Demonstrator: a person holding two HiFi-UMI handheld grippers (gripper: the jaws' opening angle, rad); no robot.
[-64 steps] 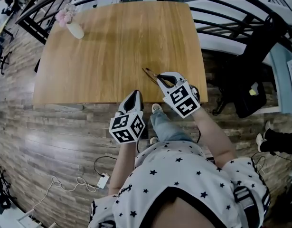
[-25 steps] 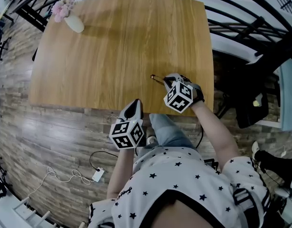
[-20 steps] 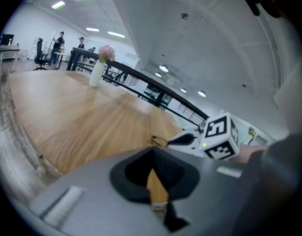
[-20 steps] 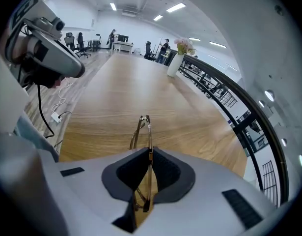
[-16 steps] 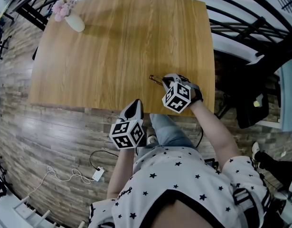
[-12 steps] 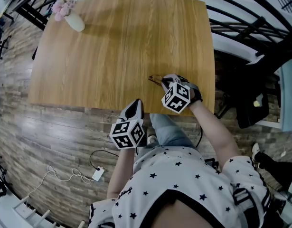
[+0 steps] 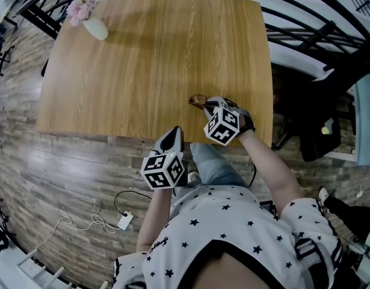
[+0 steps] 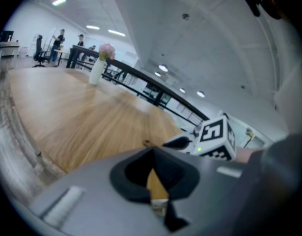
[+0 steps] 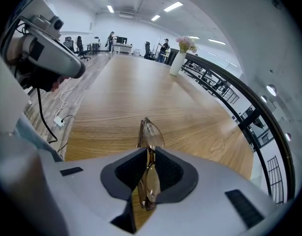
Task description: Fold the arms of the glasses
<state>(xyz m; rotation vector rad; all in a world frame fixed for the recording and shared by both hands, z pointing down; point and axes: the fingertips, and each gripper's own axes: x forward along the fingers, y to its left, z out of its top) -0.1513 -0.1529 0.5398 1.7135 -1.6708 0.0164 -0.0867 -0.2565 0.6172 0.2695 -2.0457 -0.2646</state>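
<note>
Brown-tinted glasses (image 9: 150, 136) stand on edge between the jaws of my right gripper (image 9: 150, 162), which is shut on them at the frame's middle; one lens sticks out past the fingertips. In the head view the glasses (image 7: 198, 100) show just beyond the right gripper (image 7: 210, 105), low over the wooden table (image 7: 142, 53) near its front right corner. My left gripper (image 7: 171, 138) hangs just off the table's front edge, to the left of the right one. Its jaws are shut with nothing between them (image 8: 153, 154).
A white vase with pink flowers (image 7: 91, 23) stands at the table's far left corner, also in the left gripper view as the vase (image 8: 97, 68). Black railings (image 7: 305, 35) run beyond the table's right side. A cable and plug (image 7: 121, 221) lie on the wooden floor.
The glasses in my right gripper have turned a little: earlier a thin line stuck out from the tips, now a rounded lens shows. The left gripper has stayed where it was.
</note>
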